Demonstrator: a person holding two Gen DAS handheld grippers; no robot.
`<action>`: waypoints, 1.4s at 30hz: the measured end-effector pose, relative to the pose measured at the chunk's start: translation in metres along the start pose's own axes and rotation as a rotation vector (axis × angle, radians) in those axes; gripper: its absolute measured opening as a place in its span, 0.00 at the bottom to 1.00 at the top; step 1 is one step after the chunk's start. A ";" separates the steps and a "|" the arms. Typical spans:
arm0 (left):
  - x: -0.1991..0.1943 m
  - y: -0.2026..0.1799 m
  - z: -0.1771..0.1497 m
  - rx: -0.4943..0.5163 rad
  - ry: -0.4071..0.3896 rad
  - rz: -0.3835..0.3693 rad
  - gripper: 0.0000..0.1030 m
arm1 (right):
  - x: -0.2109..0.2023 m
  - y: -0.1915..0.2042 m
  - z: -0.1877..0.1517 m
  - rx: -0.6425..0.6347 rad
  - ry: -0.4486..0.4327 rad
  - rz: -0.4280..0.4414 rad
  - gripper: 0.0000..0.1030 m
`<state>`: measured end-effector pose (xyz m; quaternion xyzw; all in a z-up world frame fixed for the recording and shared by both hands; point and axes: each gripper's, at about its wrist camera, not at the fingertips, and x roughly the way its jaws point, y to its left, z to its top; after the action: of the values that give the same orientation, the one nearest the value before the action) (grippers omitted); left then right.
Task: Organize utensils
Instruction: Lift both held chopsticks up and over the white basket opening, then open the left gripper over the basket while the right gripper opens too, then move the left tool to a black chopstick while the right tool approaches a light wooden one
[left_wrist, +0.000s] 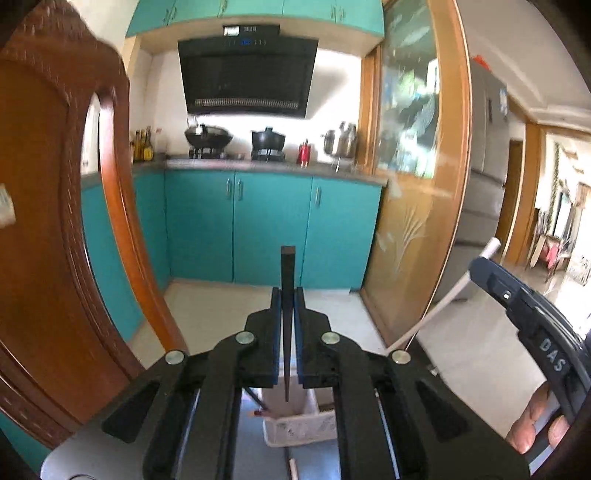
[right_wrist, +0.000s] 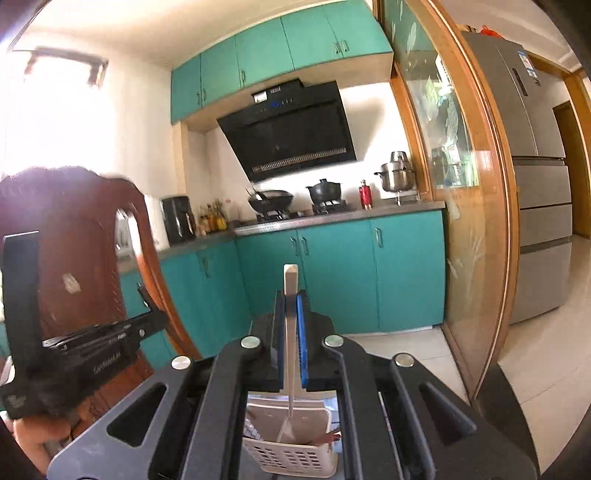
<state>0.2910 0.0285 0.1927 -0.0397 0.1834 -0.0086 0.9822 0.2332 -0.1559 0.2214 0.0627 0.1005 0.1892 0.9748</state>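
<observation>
Left gripper (left_wrist: 288, 314): pressed together on a dark chopstick (left_wrist: 287, 295), which stands upright between the pads with its thin tip pointing down.
Right gripper (right_wrist: 291, 317): pinching a white chopstick (right_wrist: 290, 295), also upright, its square top above the pads.
Holder: a white slotted utensil basket (right_wrist: 295, 456) sits on the grey table (left_wrist: 251, 458) right beneath both grippers; a few reddish sticks already lie inside it.
Dark tip: it hangs over the basket's mouth in the left wrist view, though whether it is already below the rim is hard to judge.
White tip: its lower end seems to reach into the basket, beside a pale flat insert.
Loose item: another pale stick (left_wrist: 292, 468) lies on the table, near the basket's front.
Step in hand: lowering both chopsticks into the basket, probably.
Doing it well: keep each stick vertical and come straight down, so the tip clears the rim and the sticks already inside. Let the tip get well down in the basket before easing the pads apart, one gripper at a time, so neither stick tips out. Then lift straight up.
</observation>
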 end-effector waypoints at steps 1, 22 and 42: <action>0.006 -0.001 -0.007 0.006 0.017 0.006 0.07 | 0.009 -0.001 -0.009 -0.005 0.024 -0.009 0.06; -0.002 -0.007 -0.043 0.063 0.025 0.032 0.37 | -0.009 -0.015 -0.055 0.016 0.135 0.010 0.39; 0.028 -0.022 -0.285 0.080 0.672 -0.013 0.49 | -0.022 -0.089 -0.236 0.319 0.467 -0.079 0.53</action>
<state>0.2141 -0.0152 -0.0804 0.0030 0.4960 -0.0345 0.8676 0.1934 -0.2258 -0.0182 0.1660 0.3533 0.1422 0.9096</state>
